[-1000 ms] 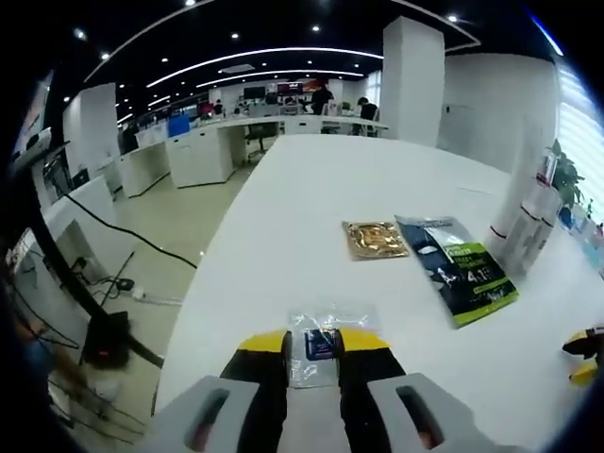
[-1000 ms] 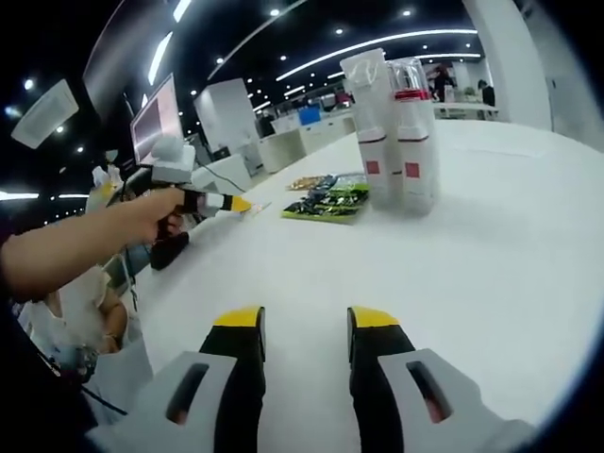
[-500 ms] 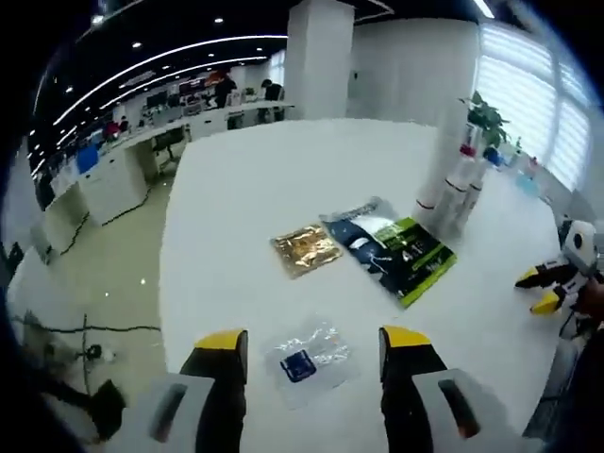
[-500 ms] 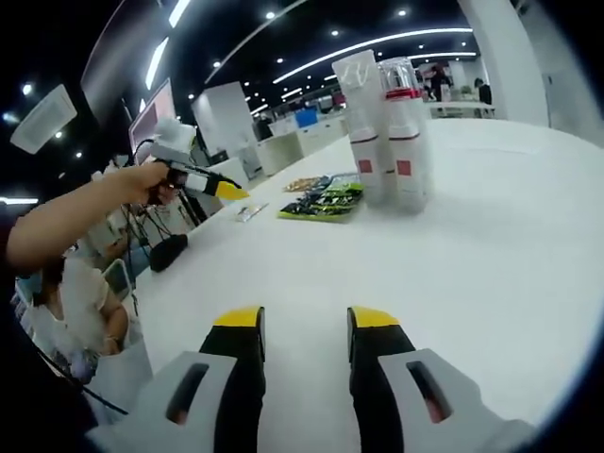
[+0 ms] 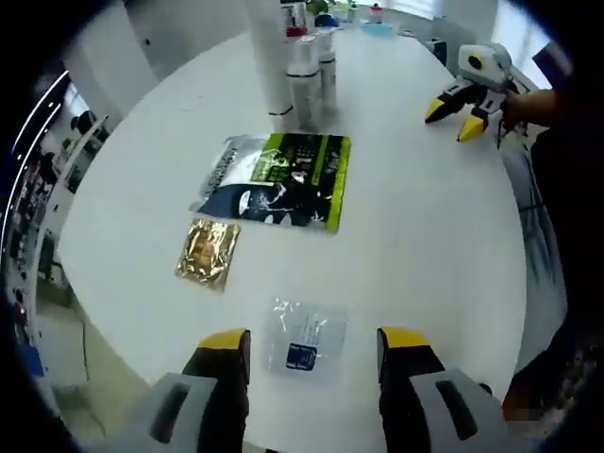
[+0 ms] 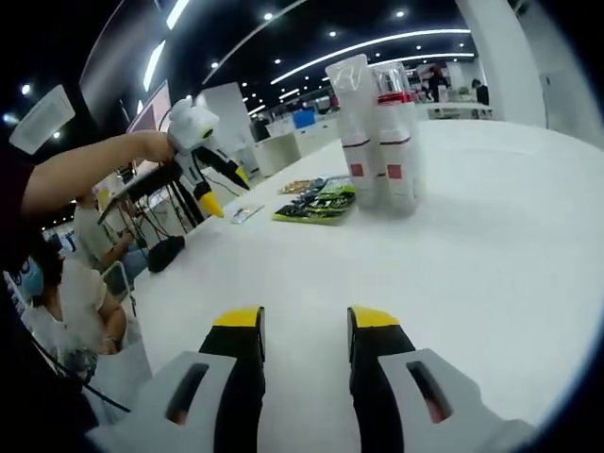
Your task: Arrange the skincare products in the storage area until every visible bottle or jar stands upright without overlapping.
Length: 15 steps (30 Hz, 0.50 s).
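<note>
A group of tall white bottles (image 6: 377, 132) with red bands stands upright and close together on the white round table (image 6: 491, 245). From above they sit at the far edge as bottles (image 5: 307, 80). My left gripper (image 5: 313, 344) hangs open above a clear sachet (image 5: 304, 337) with a blue label, which lies flat on the table. A person's hand holds that left gripper (image 6: 226, 189) raised, tips pointing down. My right gripper (image 6: 304, 321) is open and empty, low over the table; from the left gripper view the right gripper (image 5: 451, 121) is at the upper right.
A green and black packet (image 5: 281, 179) lies flat near the bottles, with a gold sachet (image 5: 209, 252) beside it. The same packet (image 6: 316, 203) lies left of the bottles. A seated person (image 6: 66, 311) is at the table's left edge. Office desks stand behind.
My left gripper has opened and let go of the clear sachet, then risen and tilted down over the table. The right gripper has stayed put.
</note>
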Tool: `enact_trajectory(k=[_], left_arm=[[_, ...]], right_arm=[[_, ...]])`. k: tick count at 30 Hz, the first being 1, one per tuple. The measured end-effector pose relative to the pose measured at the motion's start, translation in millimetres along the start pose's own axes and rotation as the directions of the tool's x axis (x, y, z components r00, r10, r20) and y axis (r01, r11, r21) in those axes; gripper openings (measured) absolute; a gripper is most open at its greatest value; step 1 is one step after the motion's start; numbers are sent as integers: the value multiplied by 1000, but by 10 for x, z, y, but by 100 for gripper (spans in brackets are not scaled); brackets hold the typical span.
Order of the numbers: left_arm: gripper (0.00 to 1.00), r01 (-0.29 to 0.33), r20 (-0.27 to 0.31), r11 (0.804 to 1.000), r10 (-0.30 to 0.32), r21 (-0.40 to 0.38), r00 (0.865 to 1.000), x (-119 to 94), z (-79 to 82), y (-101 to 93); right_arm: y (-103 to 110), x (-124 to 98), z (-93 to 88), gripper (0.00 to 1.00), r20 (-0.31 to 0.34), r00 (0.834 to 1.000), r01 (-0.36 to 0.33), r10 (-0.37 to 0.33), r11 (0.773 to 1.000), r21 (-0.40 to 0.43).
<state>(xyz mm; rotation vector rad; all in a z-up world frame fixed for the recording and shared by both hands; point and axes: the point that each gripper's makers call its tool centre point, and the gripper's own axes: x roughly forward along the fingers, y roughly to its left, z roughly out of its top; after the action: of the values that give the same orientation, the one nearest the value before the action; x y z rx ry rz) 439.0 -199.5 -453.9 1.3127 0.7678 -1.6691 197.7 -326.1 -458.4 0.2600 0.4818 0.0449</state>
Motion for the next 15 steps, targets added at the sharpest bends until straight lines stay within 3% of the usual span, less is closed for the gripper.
enact_trajectory(k=[2,4,10,12,15], left_arm=[[55,30,-62,998,-26,54,998,35,-79,-19],[56,19,-106,996,-9,90,994,66,-138,26],[56,23,-103,989,-7,149,995,174,-111,29],[56,40,-137,983,-16,178,990,219,-160,26],[55,41,-132,980,-16,192,991,197,-127,50]], right_arm=[[-15,-18,5,34,1,1000,5,-5,1000,0],[-36,-33,0,34,0,1000,9,-9,1000,0],[-105,-65,-16,34,-4,1000,23,-23,1000,2],[-127,-75,-10,34,-3,1000,28,-28,1000,4],[-142,-85,-1,34,0,1000,31,-31,999,8]])
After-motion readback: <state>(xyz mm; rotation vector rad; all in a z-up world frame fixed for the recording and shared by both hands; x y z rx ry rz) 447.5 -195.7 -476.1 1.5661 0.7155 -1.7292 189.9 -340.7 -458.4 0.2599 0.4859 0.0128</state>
